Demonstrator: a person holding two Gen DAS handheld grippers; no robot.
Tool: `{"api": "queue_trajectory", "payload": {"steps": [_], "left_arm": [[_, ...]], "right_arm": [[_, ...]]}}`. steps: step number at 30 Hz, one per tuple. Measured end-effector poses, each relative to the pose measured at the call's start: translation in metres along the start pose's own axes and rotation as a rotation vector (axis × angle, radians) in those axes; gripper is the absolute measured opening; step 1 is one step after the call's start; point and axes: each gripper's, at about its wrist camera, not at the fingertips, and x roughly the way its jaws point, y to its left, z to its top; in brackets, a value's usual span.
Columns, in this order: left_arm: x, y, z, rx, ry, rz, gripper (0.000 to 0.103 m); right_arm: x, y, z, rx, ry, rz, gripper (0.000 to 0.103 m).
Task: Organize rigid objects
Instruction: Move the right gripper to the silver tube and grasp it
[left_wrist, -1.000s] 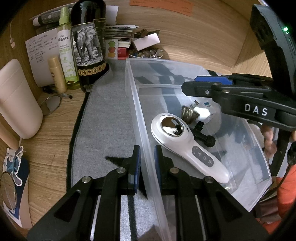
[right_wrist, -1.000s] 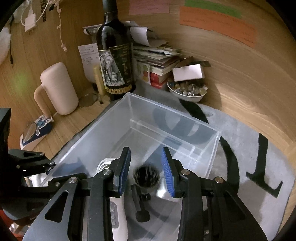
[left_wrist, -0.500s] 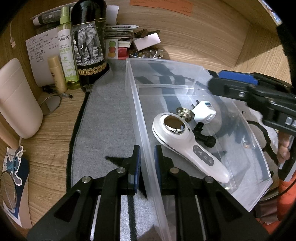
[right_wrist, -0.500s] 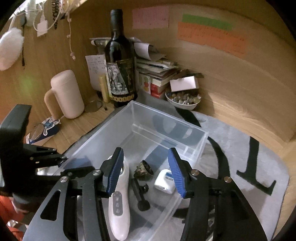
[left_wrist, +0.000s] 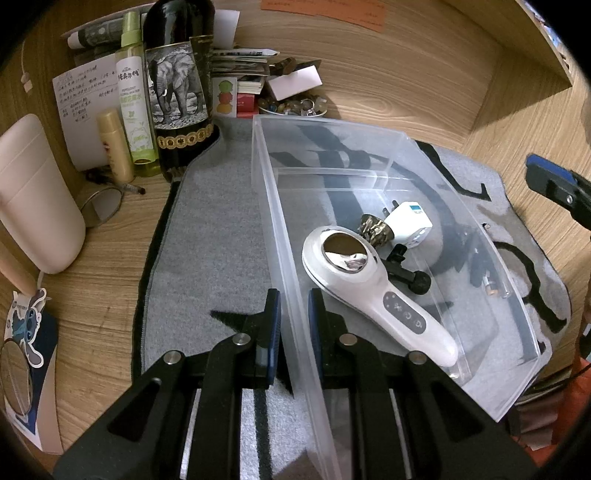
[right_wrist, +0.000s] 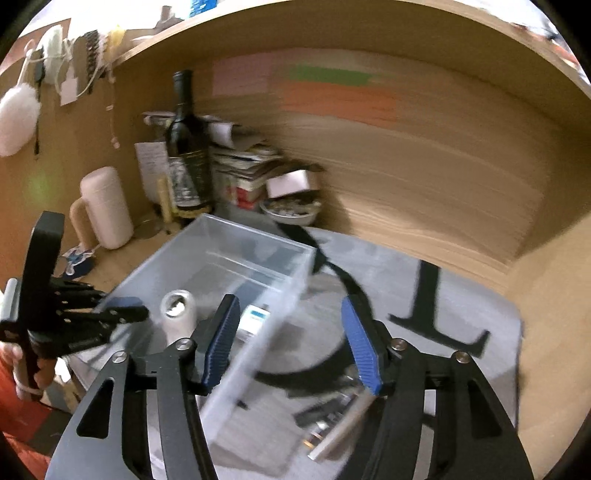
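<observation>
A clear plastic bin (left_wrist: 369, 129) lies on a grey mat (left_wrist: 207, 240). My left gripper (left_wrist: 294, 325) is shut on the bin's near side wall, one pad inside and one outside; it shows in the right wrist view too (right_wrist: 123, 312). Inside the bin lie a white handheld device (left_wrist: 373, 295) with a metal head, a white plug adapter (left_wrist: 408, 221), a bronze knurled piece (left_wrist: 375, 227) and a small black mount (left_wrist: 408, 275). My right gripper (right_wrist: 290, 332) hovers over the bin's right wall (right_wrist: 258, 343); its jaws are opening with nothing between the pads.
Blurred small metallic items (right_wrist: 328, 424) lie on the mat right of the bin. At the back stand a wine bottle (left_wrist: 177, 88), a green spray bottle (left_wrist: 135, 107), a cream mug (left_wrist: 33, 199), a bowl of trinkets (left_wrist: 295, 105) and stacked books (right_wrist: 247, 173). A wooden wall closes the back.
The right gripper let go of the bronze piece, which now lies beside the adapter. It then drew back up and right out of the bin with its jaws widening. The left gripper stayed put.
</observation>
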Motion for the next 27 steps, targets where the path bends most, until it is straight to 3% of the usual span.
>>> {"api": "queue_trajectory", "payload": {"steps": [8, 18, 27], "left_arm": [[0.000, 0.000, 0.000, 0.000, -0.001, 0.001, 0.014], [0.000, 0.001, 0.000, -0.002, -0.001, -0.001, 0.014], [0.000, 0.001, 0.000, -0.002, 0.001, -0.002, 0.014]], "right_arm": [[-0.001, -0.031, -0.030, 0.086, 0.060, -0.064, 0.054], [0.037, -0.051, -0.082, 0.188, 0.217, -0.061, 0.054], [0.047, -0.059, -0.094, 0.246, 0.226, 0.016, 0.018]]}}
